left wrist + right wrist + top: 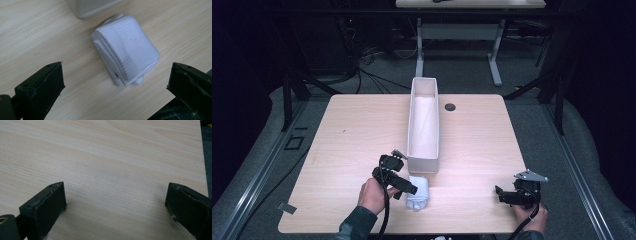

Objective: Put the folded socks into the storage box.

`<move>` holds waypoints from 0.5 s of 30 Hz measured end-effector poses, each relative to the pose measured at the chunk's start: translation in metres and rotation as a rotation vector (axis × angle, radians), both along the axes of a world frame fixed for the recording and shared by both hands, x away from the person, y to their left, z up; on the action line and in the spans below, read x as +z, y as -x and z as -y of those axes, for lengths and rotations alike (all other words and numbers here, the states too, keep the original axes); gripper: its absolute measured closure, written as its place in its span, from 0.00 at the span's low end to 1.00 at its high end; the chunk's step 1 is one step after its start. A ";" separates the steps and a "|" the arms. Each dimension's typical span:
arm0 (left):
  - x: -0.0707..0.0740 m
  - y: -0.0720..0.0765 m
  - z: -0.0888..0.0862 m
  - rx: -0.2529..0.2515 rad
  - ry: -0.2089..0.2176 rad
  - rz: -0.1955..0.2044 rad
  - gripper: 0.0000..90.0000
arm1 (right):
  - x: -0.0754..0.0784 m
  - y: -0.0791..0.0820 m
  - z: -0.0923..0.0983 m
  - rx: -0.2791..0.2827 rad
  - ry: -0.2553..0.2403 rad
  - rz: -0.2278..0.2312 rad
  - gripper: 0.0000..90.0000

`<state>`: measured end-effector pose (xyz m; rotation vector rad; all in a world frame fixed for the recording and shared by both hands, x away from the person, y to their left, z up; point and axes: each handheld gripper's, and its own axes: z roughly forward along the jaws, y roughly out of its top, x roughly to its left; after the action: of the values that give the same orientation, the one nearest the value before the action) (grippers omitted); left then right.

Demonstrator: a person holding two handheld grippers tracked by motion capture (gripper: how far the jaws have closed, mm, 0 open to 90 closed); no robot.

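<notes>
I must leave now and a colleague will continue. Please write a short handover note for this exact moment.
Left claw: open, beside the folded white cloth, jaws wide, not touching it.
Right claw: open, holding nothing, low over the bare table at its near right.
Things: the cloth lies on the table just in front of the near end of the long white box, outside it.
Done: the cloth is folded.
Left, probably: grasp the cloth and place it in the box.

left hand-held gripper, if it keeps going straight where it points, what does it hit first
Most likely the folded white ribbed cloth, lying on the wooden table between its open jaws; the white rectangular box is beyond it.
</notes>
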<state>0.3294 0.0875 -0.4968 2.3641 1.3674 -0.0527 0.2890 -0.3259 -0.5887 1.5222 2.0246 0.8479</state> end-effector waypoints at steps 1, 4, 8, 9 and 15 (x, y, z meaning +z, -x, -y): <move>-0.002 -0.001 0.002 -0.002 0.001 -0.004 0.00 | 0.000 0.000 0.000 0.000 0.000 0.001 0.03; -0.007 -0.003 0.005 0.004 0.013 -0.019 0.00 | 0.000 0.000 0.000 -0.001 0.000 0.002 0.04; -0.012 -0.005 0.010 0.006 0.011 -0.039 0.00 | 0.000 0.000 0.000 -0.003 -0.006 0.005 0.04; -0.014 -0.006 0.011 0.008 0.009 -0.042 0.00 | 0.000 0.000 0.000 -0.002 -0.007 0.006 0.05; -0.023 -0.009 0.018 0.010 0.000 -0.064 0.00 | 0.000 0.000 0.000 0.000 -0.007 0.010 0.06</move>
<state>0.3387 0.0694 -0.5193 2.3740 1.4080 -0.1265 0.2885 -0.3258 -0.5887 1.5195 2.0165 0.8620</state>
